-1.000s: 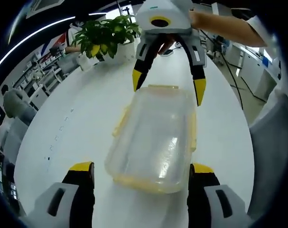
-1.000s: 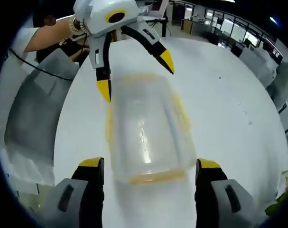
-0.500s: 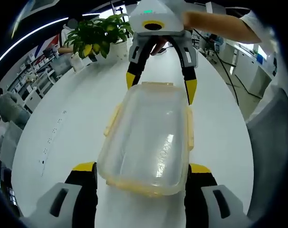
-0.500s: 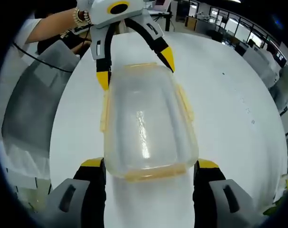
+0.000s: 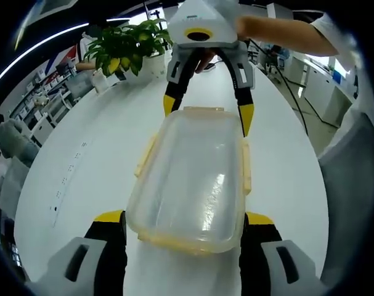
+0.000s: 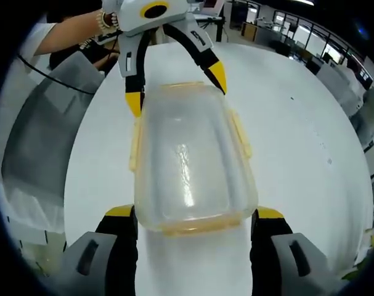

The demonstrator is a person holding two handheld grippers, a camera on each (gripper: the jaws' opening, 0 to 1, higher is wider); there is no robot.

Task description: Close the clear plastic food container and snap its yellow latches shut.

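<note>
A clear plastic container [image 5: 190,179] [image 6: 190,160] lies on the white table [image 5: 88,160] with its lid resting on top. Its yellow side latches [image 5: 145,161] [image 6: 239,132] stick outward, unsnapped. My left gripper [image 5: 183,219] is open, its jaws straddling the near end of the container. The right gripper [image 5: 208,112] comes in from the far side, open, with its yellow tips at the container's far corners. In the right gripper view my right gripper [image 6: 194,214] straddles its own end, and the left gripper [image 6: 176,90] brackets the opposite end.
A potted plant [image 5: 134,44] stands at the table's far edge. A person's forearm [image 5: 285,34] reaches in behind the right gripper, and grey clothing [image 6: 42,142] hangs along the table's side. Office desks [image 6: 310,43] sit beyond the table.
Both grippers have closed in on the container from its two ends during the last second. Over the last half second almost nothing has moved.
</note>
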